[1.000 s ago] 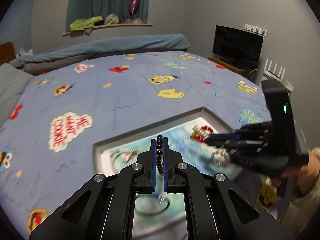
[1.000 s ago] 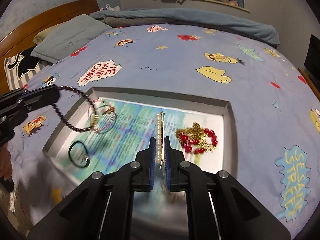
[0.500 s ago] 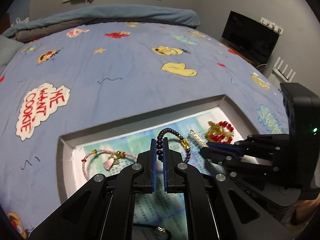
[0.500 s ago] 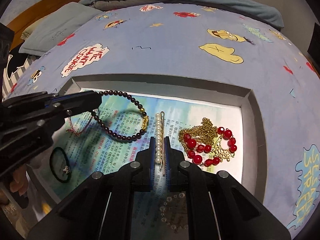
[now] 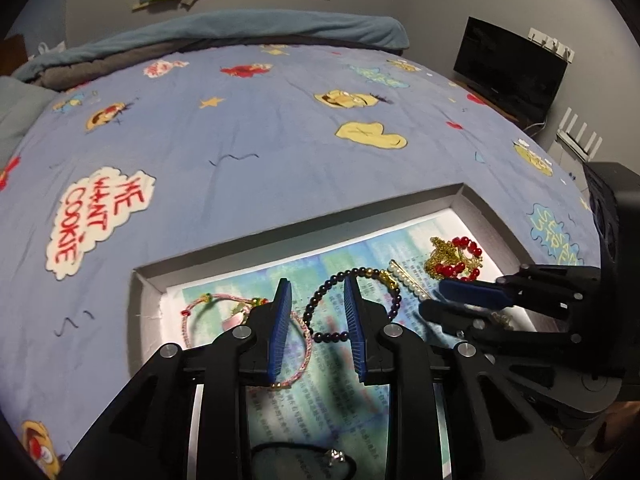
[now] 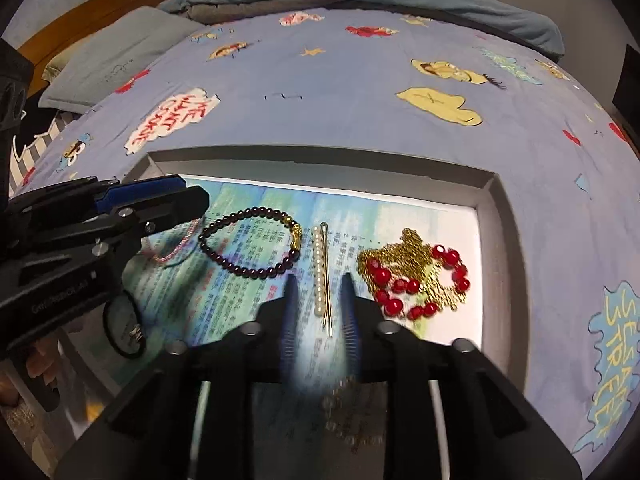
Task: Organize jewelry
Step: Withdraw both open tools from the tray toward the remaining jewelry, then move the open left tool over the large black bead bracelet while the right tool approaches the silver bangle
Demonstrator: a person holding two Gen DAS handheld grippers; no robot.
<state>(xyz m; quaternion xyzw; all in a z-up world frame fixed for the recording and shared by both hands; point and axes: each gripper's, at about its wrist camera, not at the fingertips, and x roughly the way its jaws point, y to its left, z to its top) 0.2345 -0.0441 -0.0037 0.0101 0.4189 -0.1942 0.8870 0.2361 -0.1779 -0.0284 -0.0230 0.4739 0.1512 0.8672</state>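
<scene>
A grey tray [image 5: 484,208] [image 6: 320,156] lined with printed paper lies on the bed. In it lie a dark bead bracelet [image 5: 340,280] [image 6: 248,268], a pearl hair pin [image 5: 408,280] [image 6: 322,272], a red bead and gold chain pile [image 5: 454,258] [image 6: 416,272], a pink cord bracelet [image 5: 208,304] and a black hair tie [image 5: 304,450] [image 6: 124,332]. My left gripper [image 5: 318,320] [image 6: 172,196] is open and empty over the dark bracelet. My right gripper [image 6: 320,312] [image 5: 452,300] is open and empty over the pearl pin.
The bed has a blue cartoon-print sheet [image 5: 240,128]. A pillow [image 6: 116,60] and wooden headboard [image 6: 92,20] are at the left. A TV [image 5: 510,72] stands at the right. A small beaded piece [image 6: 348,412] lies blurred under my right gripper.
Both grippers have opened. The left one let go of the dark bead bracelet and the right one let go of the pearl pin; both pieces now lie in the tray.
</scene>
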